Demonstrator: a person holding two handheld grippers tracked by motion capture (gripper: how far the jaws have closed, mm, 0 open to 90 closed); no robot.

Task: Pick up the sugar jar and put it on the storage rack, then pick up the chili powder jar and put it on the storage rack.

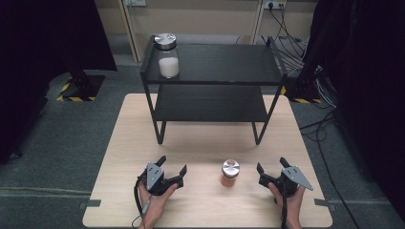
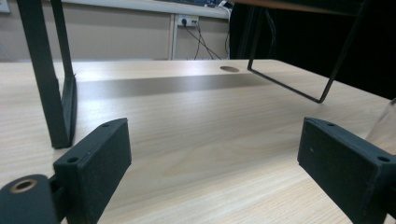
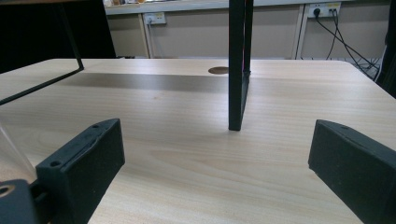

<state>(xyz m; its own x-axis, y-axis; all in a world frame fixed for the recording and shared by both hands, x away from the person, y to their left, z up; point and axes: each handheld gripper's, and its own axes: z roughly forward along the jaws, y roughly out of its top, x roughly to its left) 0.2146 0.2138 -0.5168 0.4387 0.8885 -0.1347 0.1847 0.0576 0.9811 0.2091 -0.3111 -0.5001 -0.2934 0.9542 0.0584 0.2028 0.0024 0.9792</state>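
Both tongs, the left gripper (image 1: pixel 174 166) and right gripper (image 1: pixel 271 165), rest wide and empty on the table (image 1: pixel 200 205); the small jar (image 1: pixel 229 172) stands untouched between them, so moving it seems yet to begin.

Grey carpet floor (image 1: pixel 57 143), beige wall (image 1: pixel 200 19) with sockets, black curtains (image 1: pixel 43 43).

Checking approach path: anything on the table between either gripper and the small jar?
Nothing visible. The small jar stands alone on the table, bare wood between it and the left gripper and right gripper.
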